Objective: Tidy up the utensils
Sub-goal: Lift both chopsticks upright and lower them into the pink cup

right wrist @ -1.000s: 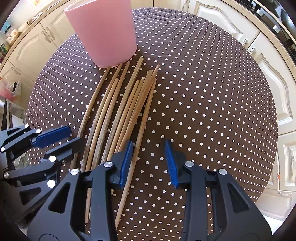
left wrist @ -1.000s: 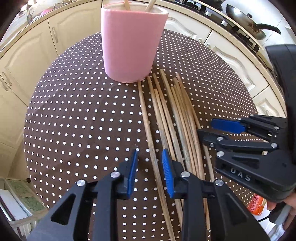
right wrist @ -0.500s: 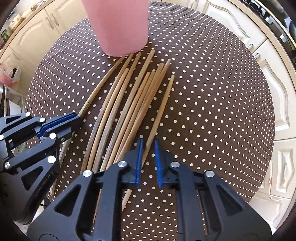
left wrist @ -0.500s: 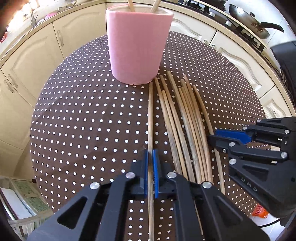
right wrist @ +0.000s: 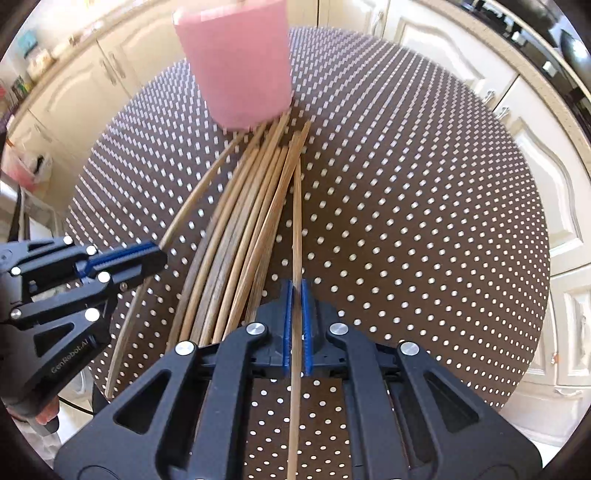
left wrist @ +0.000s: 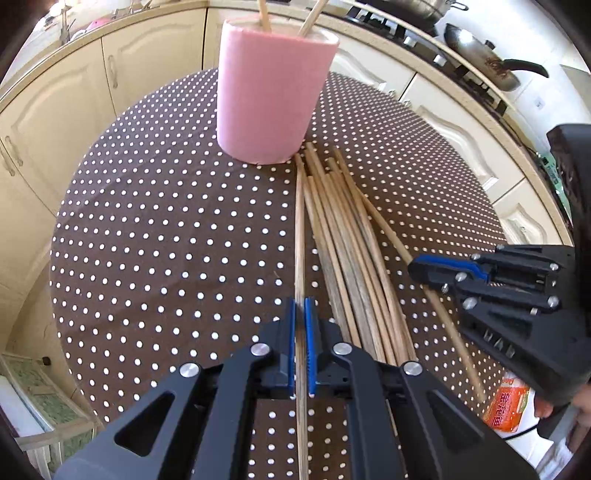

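Observation:
A pink cup (left wrist: 275,92) (right wrist: 240,66) stands at the far side of the table with two chopsticks (left wrist: 264,14) upright in it. Several wooden chopsticks (left wrist: 343,251) (right wrist: 240,229) lie fanned out in front of it. My left gripper (left wrist: 300,306) is shut on the leftmost chopstick (left wrist: 300,229), which runs straight toward the cup. My right gripper (right wrist: 295,286) has its jaws closing the last bit, pads pressing on the rightmost chopstick (right wrist: 296,221). Each gripper shows in the other's view, the right gripper (left wrist: 436,267) and the left gripper (right wrist: 147,254), each at an outer stick.
The round table (left wrist: 166,240) has a brown cloth with white dots. Cream cabinets ring it, and a wok (left wrist: 480,55) sits on the stove at the back right. An orange packet (left wrist: 508,406) lies below the table's right edge, beside a person's fingers (left wrist: 576,402).
Both grippers went from open to shut, each on one outer chopstick of the fan. Both have moved closer to the pink cup, and the two held sticks now point straight ahead.

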`<state>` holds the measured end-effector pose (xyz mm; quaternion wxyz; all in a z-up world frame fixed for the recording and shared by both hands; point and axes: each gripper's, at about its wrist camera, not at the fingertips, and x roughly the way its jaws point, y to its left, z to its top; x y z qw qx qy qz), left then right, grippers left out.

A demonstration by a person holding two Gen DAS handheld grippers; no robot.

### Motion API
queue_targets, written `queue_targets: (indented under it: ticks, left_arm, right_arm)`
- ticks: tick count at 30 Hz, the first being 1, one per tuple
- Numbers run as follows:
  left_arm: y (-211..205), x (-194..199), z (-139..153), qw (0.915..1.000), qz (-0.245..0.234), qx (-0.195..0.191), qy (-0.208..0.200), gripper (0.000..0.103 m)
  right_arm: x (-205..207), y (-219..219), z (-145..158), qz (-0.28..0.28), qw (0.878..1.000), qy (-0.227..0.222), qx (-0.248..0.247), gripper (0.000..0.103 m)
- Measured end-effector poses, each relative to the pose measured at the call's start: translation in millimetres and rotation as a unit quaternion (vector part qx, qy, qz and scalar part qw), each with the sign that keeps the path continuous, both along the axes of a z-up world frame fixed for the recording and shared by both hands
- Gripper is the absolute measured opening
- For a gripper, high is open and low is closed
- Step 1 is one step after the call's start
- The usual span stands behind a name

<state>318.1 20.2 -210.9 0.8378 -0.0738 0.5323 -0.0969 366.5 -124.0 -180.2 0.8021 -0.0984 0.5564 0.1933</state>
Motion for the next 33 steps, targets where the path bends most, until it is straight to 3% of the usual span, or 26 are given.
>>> queue_targets:
  ticks: [9, 18, 28, 33]
  left_arm:
    - [-8, -37, 48, 0.9961, -0.026, -0.016, -0.083, 0.005]
    - [-15, -55, 100, 0.9845, -0.033, -0.02, -0.171, 0.005]
    - [8, -51, 132, 0.9652, -0.002, -0.061, -0.254, 0.005]
    - [23, -44, 152, 0.9509, 0.01, -0.073, -0.301, 0.005]
  right_arm:
    - [-33, -27, 45, -0.003, 0.995, -0.069, 0.076, 0.005]
    - [-64, -37, 89, 0.014, 0.98, -0.135, 0.149, 0.005]
    - [-59, -17, 128, 0.021, 0.958, -0.209, 0.198, 0.005]
    - [-45, -16, 143, 0.016, 0.943, -0.244, 0.226, 0.005]
